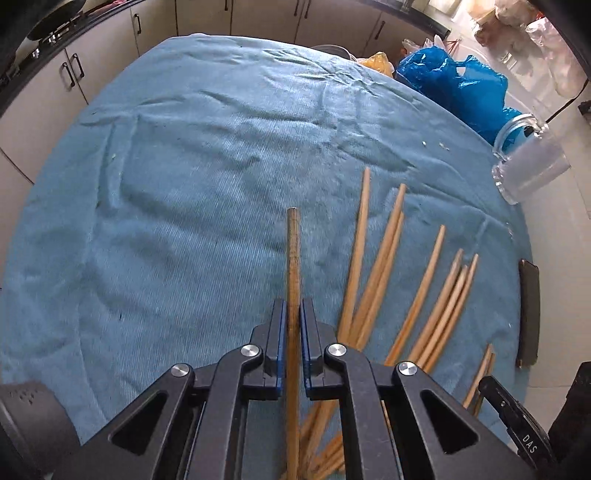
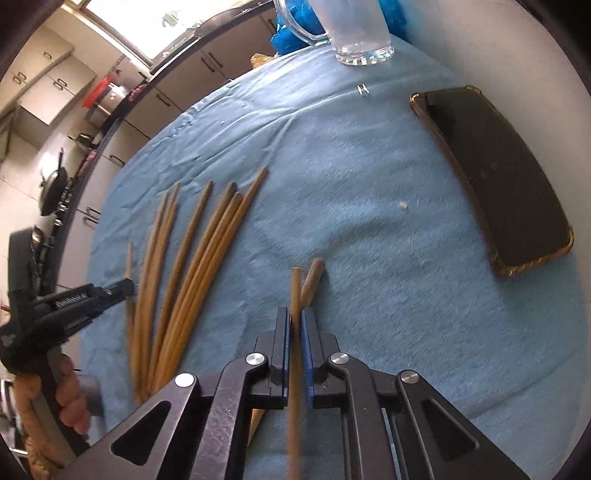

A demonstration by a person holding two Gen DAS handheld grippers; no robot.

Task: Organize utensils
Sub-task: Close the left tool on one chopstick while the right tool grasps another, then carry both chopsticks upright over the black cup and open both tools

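My left gripper (image 1: pixel 293 308) is shut on one wooden chopstick (image 1: pixel 293 258), which sticks out forward over the blue cloth (image 1: pixel 184 184). To its right, several more chopsticks (image 1: pixel 384 266) lie fanned on the cloth. My right gripper (image 2: pixel 294 317) is shut on another chopstick (image 2: pixel 295 291); a second chopstick tip (image 2: pixel 312 277) lies just right of it on the cloth. In the right wrist view the fanned chopsticks (image 2: pixel 192 258) lie to the left, with the left gripper (image 2: pixel 127 286) and the hand holding it beside them. A clear glass mug (image 1: pixel 528 162) (image 2: pixel 360 33) stands upright at the cloth's far edge.
A dark phone (image 2: pixel 495 177) (image 1: pixel 529 314) in a case lies on the cloth to the right. A blue plastic bag (image 1: pixel 454 85) sits beyond the table. Kitchen cabinets (image 1: pixel 74 74) and a stove with a wok (image 2: pixel 51 188) line the back.
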